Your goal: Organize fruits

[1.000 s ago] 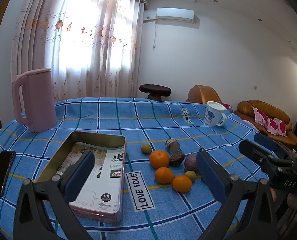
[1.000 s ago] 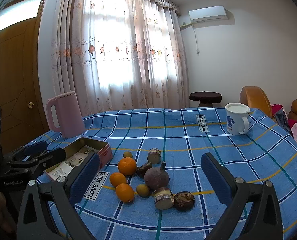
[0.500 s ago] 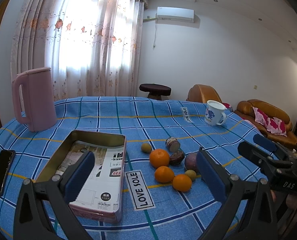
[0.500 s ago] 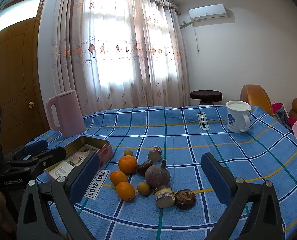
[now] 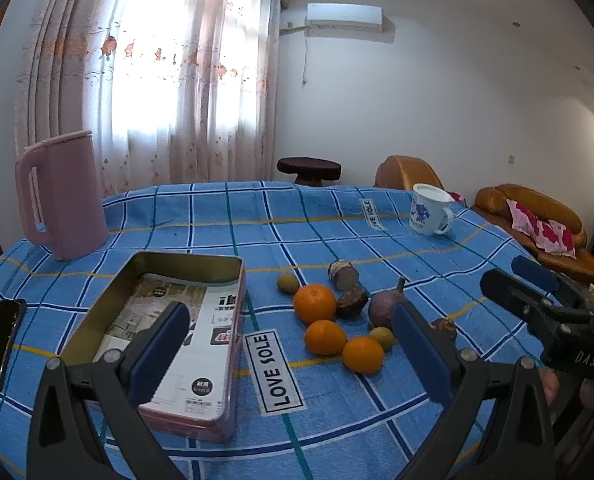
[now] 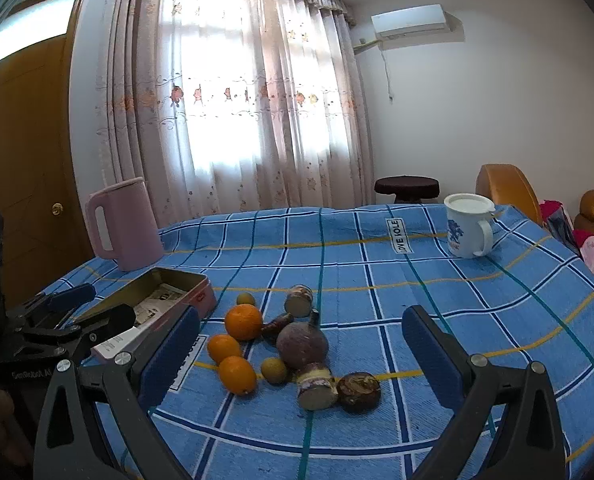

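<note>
Blue tablecloth [image 5: 257, 236], both grippers wide, empty

A blue checked woven cloth [image 5: 225, 220] covers the bench; the open rectangular metal tin [image 5: 239, 280] shines dully, paper-lined; smooth-skinned oranges [image 5: 315, 303] look matt.

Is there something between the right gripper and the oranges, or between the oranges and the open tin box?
Nothing visible blocks either path. The right gripper hangs open above the fruits; the three oranges lie uncovered on the side of the pile toward the tin box, with only bare tablecloth between.
</note>
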### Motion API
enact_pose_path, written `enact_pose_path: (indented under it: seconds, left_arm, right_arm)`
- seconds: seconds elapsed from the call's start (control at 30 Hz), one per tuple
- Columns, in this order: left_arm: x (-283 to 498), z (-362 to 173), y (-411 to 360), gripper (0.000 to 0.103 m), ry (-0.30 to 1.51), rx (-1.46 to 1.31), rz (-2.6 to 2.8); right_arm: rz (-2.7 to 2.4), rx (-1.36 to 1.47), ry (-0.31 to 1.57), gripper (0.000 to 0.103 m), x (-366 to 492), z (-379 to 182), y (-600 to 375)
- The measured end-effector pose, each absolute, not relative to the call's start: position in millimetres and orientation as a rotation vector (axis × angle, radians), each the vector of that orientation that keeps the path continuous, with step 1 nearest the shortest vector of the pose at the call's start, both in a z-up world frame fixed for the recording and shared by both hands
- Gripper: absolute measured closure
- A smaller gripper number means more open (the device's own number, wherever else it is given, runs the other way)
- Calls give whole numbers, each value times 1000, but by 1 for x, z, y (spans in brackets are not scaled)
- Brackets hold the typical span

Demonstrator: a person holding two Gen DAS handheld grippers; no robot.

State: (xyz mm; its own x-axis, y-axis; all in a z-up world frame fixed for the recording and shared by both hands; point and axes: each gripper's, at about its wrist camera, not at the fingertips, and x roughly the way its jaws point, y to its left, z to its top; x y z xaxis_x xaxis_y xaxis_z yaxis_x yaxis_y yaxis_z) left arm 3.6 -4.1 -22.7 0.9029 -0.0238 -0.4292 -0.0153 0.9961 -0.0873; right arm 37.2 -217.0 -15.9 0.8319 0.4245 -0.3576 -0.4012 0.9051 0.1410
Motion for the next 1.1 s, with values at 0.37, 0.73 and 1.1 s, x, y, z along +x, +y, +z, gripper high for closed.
enact_pose_path:
  seconds: [0.37,0.73,1.1]
  left_arm:
    - [16,-36,-20,0,494,-56,-22]
    - [41,-67,-51,11,616,-27,-143]
    - [65,-81,-61,34,713,-49,-223]
  right_arm:
    - [398,67,430,1,47,-39,-241]
    - [376,-13,544,41,67,-71,-250]
    - [414,-75,664,54,85,-90,-235]
